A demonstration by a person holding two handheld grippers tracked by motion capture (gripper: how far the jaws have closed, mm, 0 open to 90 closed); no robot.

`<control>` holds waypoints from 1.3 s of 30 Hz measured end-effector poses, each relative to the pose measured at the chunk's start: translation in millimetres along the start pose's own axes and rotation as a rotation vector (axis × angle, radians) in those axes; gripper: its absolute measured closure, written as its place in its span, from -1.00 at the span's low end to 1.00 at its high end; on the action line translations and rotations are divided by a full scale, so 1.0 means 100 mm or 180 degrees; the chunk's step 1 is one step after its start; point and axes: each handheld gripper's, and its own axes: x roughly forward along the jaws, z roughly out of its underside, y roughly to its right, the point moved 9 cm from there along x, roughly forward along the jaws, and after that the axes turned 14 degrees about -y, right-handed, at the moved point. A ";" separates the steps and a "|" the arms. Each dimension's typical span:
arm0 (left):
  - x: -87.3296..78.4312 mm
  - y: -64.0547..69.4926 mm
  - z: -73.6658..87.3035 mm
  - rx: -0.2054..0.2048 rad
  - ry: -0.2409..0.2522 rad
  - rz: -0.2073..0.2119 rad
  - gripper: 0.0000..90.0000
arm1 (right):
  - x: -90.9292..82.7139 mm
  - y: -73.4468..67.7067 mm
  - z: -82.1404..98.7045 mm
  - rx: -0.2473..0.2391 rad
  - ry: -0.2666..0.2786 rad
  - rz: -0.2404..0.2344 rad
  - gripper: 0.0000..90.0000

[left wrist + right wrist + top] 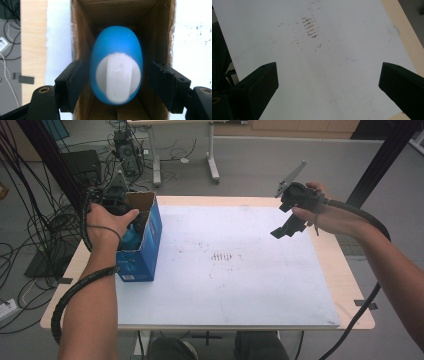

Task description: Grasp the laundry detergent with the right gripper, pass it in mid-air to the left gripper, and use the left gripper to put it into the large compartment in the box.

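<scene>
One blue carton (142, 247), one blue egg-shaped thing (116, 67), two claws, one bench (345, 285) under one white sheet (240, 280).

The carton stands upright at the left edge of the sheet, top open, brown cardboard inside, printed blue outside. My left claw (116, 82) points down into its mouth. In the left gripper view the egg-shaped thing sits between the two black jaws inside the carton: smooth, glossy blue shell, with a white round face crossed by a raised white bar. I see a gap on each side between pads and shell, so the left claw is spread around it, not pinching. Whether the thing rests on the carton floor I cannot tell. Cardboard walls close in tight on both sides of the jaws.

My right claw (290, 222) hangs above the far right part of the sheet, jaws spread wide, nothing between them.

The sheet is flat and matt, with a patch of brownish scuff marks (222, 256) near its middle. Wooden bench edge shows left, right and far. Everything right of the carton is open room.
</scene>
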 end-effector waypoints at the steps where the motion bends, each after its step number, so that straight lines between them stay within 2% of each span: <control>1: -0.02 0.00 0.01 0.0015 0.0004 -0.0002 -0.37 | 0.00 0.00 -0.01 0.0005 0.0002 0.0000 -0.95; 9: -0.24 -0.01 0.08 0.0036 0.0066 0.0005 -0.46 | 0.10 0.00 -0.04 0.0054 -0.0025 -0.0063 -0.95; 14: -0.42 0.07 0.07 0.0106 0.0221 0.0073 -0.54 | 0.15 0.00 -0.04 0.0090 -0.0081 -0.0100 -0.95; 20: -0.53 0.36 0.05 0.0451 0.0325 0.0116 -0.64 | 0.19 0.08 -0.07 0.0177 -0.0186 -0.0106 -0.95; 23: -0.52 0.50 0.03 0.0559 0.0338 0.0151 -0.66 | 0.21 0.14 -0.08 0.0215 -0.0216 -0.0100 -0.94; 26: -0.49 0.64 0.02 0.0696 0.0287 0.0185 -0.69 | 0.22 0.21 -0.07 0.0267 -0.0243 -0.0092 -0.95; 31: -0.48 0.91 0.06 0.0980 0.0197 0.0249 -0.72 | 0.26 0.37 0.00 0.0377 -0.0331 -0.0086 -0.95; 39: -0.58 1.35 0.11 0.1366 0.0225 0.0314 -0.75 | 0.24 0.65 0.13 0.0665 -0.0394 -0.0078 -0.95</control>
